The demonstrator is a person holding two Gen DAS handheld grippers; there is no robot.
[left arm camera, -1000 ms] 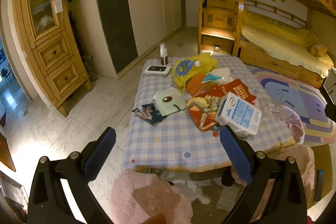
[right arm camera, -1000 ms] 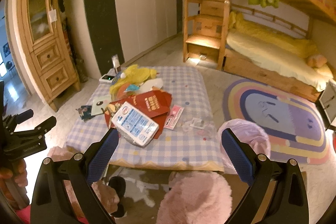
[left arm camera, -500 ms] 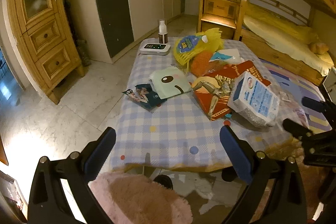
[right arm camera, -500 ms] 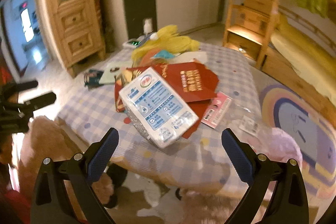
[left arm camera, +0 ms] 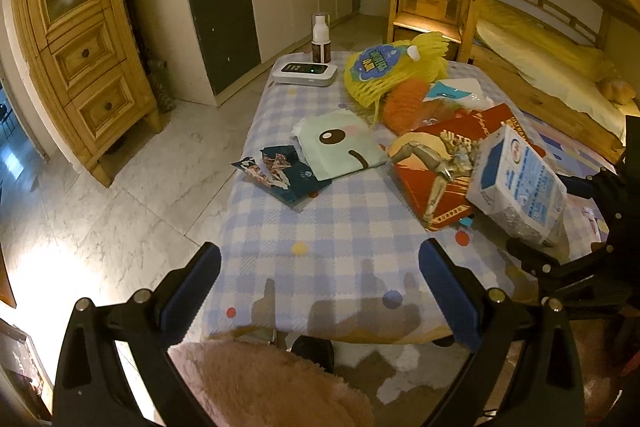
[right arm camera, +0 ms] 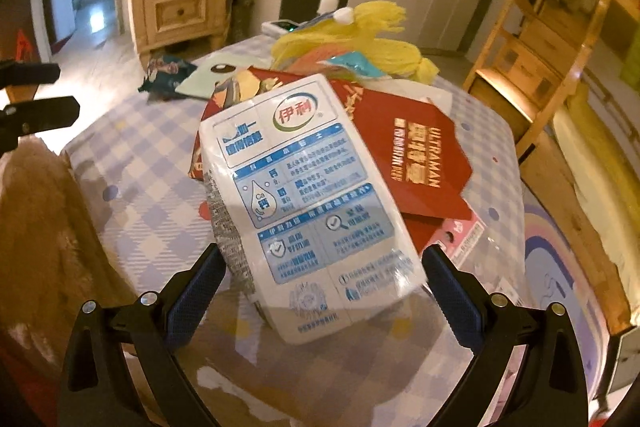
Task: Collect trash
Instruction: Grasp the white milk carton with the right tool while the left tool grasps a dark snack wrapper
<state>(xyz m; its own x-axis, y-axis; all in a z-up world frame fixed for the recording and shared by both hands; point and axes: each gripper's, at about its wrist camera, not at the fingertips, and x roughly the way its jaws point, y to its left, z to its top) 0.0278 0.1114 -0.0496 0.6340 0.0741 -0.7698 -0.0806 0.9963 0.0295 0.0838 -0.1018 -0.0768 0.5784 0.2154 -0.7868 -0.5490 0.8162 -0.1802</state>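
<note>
A low table with a blue checked cloth point(left arm camera: 340, 227) holds a pile of litter. A white and blue milk pack wrapper point(right arm camera: 304, 195) lies at the near right of the pile, also in the left wrist view point(left arm camera: 520, 183). My right gripper point(right arm camera: 320, 291) is open, its jaws on either side of the wrapper's near end, not closed on it. My left gripper point(left arm camera: 320, 287) is open and empty above the table's near edge. A red Ultraman box point(right arm camera: 404, 155), yellow foam netting point(left arm camera: 392, 71), a pale green card with an eye point(left arm camera: 340, 147) and a dark torn packet point(left arm camera: 280, 171) also lie there.
A white device point(left arm camera: 304, 73) and a small bottle point(left arm camera: 321, 39) stand at the table's far end. A pink fluffy stool point(left arm camera: 272, 387) is below my left gripper. A wooden cabinet point(left arm camera: 80, 47) stands at left, a bunk bed point(left arm camera: 540, 59) at right, marble floor point(left arm camera: 120, 207) between.
My right gripper has moved forward and down until its open jaws flank the milk pack wrapper. My left gripper has moved closer to the table's near edge.
</note>
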